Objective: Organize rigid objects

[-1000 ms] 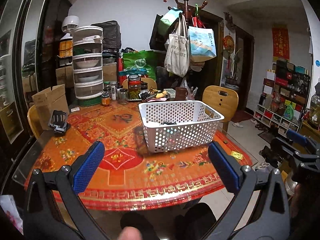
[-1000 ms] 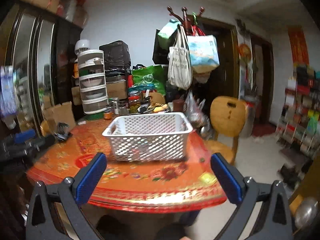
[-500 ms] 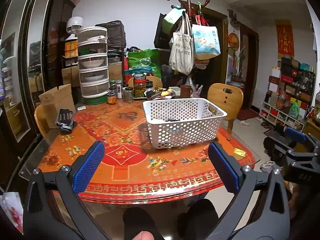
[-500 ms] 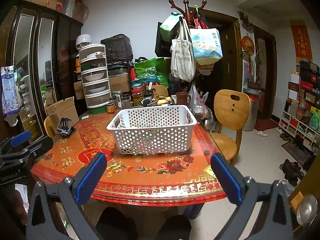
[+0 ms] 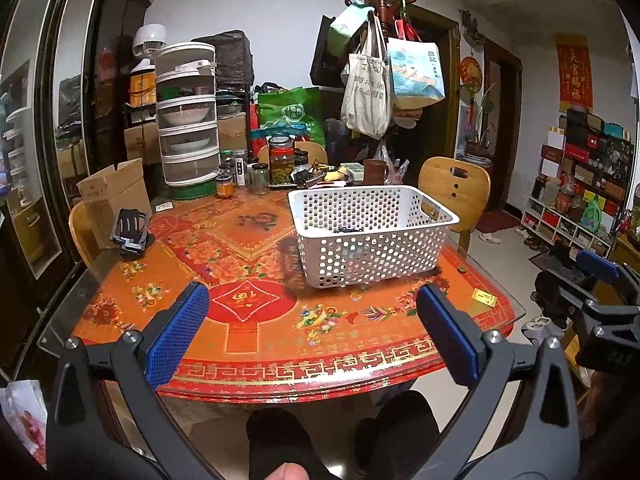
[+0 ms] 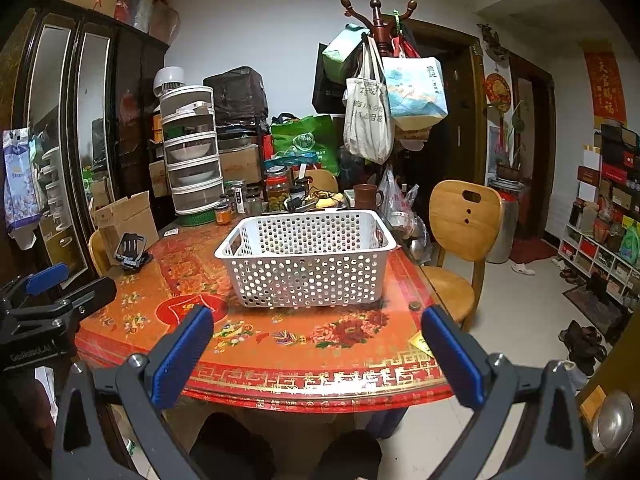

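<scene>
Jaws of both grippers (left (image 5: 312, 332), right (image 6: 318, 354)) gape empty before one white basket (image 6: 306, 268).

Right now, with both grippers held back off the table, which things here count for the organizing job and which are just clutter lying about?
Job:
white basket, some dark items already inside
black holder at the table's left edge
left gripper, open, empty
right gripper, open, empty

Probably just lying about:
glass jars at the back
brown mug
stacked food cover
cardboard box
wooden chair
</scene>
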A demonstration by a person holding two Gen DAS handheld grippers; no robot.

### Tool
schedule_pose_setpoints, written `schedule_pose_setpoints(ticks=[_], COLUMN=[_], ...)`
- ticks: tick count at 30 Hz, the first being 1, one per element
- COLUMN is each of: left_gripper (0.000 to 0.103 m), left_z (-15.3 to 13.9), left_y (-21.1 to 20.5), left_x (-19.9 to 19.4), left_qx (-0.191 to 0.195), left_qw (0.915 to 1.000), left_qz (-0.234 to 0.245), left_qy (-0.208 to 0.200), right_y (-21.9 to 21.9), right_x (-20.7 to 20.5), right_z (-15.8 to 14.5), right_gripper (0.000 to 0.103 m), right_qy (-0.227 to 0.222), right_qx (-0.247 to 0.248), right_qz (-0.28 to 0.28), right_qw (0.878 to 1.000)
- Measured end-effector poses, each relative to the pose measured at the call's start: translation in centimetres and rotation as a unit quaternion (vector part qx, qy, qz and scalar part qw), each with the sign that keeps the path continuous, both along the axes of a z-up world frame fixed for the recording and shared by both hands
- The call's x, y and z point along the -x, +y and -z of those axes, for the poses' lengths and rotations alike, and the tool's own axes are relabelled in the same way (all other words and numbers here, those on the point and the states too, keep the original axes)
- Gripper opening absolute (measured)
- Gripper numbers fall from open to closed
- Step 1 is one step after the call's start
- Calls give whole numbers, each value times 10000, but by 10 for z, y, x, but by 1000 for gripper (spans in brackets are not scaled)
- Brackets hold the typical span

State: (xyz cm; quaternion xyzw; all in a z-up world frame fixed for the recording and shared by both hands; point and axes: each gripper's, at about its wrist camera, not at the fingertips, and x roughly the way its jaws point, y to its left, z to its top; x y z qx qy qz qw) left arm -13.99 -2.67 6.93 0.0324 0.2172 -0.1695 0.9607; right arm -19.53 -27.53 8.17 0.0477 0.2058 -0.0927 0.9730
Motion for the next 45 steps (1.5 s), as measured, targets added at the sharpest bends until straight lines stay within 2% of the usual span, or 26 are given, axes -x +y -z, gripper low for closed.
schedule_pose_setpoints(ticks=[24,45], left_gripper=[102,102], left_z=[1,4], left_y=[-1,-1], left_x=[1,0], left_qx=[-21,-37], left_qw=[10000,10000], left_qz=[55,38], left_qy=[4,31], right_y=[-3,4], right_x=[9,8], right_z=[-1,-1], right_gripper=[103,103], right_qy=[-80,-53], right_qx=[-113,-17], right_qz=[22,-34], right_qw=[9999,10000])
